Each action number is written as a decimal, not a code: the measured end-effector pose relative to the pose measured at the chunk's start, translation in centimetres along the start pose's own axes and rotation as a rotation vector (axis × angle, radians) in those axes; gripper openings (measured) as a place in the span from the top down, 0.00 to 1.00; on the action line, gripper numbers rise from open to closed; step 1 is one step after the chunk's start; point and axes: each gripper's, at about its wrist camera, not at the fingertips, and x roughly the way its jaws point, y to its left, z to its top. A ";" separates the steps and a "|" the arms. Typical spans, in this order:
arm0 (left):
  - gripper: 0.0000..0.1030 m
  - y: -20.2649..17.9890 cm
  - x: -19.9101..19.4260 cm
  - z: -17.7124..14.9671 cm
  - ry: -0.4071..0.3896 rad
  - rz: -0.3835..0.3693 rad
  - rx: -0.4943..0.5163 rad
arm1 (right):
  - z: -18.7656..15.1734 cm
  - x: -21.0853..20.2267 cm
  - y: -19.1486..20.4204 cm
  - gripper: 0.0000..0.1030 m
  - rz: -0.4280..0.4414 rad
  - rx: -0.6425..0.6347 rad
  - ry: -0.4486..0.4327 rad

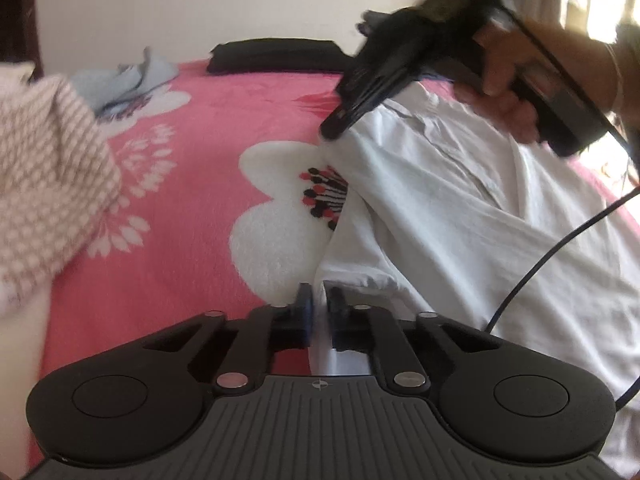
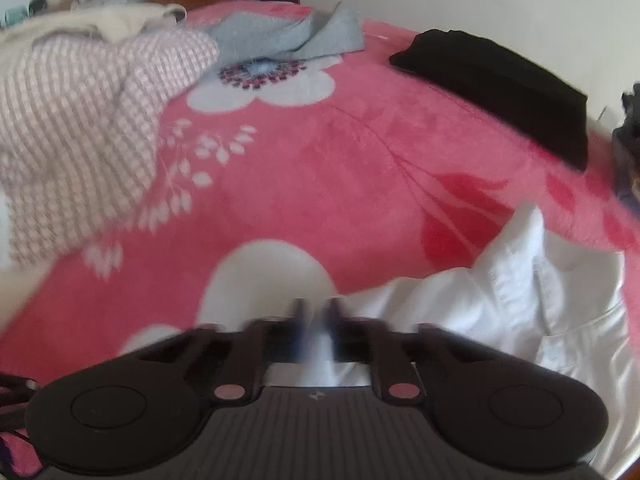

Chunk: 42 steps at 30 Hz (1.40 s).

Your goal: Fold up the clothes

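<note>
A white shirt [image 1: 460, 208] lies crumpled on the right side of a pink flowered blanket [image 1: 192, 208]. In the left wrist view my left gripper [image 1: 320, 308] is shut on the shirt's near edge, with white cloth showing between its fingers. Farther back, a hand [image 1: 504, 68] holds my right gripper [image 1: 334, 130], whose tips pinch the shirt's far left edge. In the blurred right wrist view my right gripper [image 2: 316, 312] is shut with white cloth between its fingers. The white shirt [image 2: 500, 300] bunches to the right of it, collar showing.
A pink-and-white checked garment [image 1: 44, 168] is heaped at the left, also in the right wrist view [image 2: 80, 120]. A light blue garment [image 2: 288, 36] and a folded black garment [image 2: 500, 92] lie at the far side by the wall. A dark cable [image 1: 560, 248] hangs over the shirt.
</note>
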 end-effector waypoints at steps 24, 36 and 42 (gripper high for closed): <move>0.99 8.4 0.3 -4.4 0.037 -0.306 -0.885 | -5.8 1.4 -9.6 0.97 0.319 0.688 -0.343; 0.78 11.5 -7.3 -3.8 -0.052 -0.272 -0.996 | -8.2 -8.9 -6.8 0.97 0.431 0.459 -0.194; 0.72 12.8 -13.4 -3.5 -0.099 -0.242 -0.989 | -12.6 -12.5 -5.3 0.97 0.450 0.463 -0.106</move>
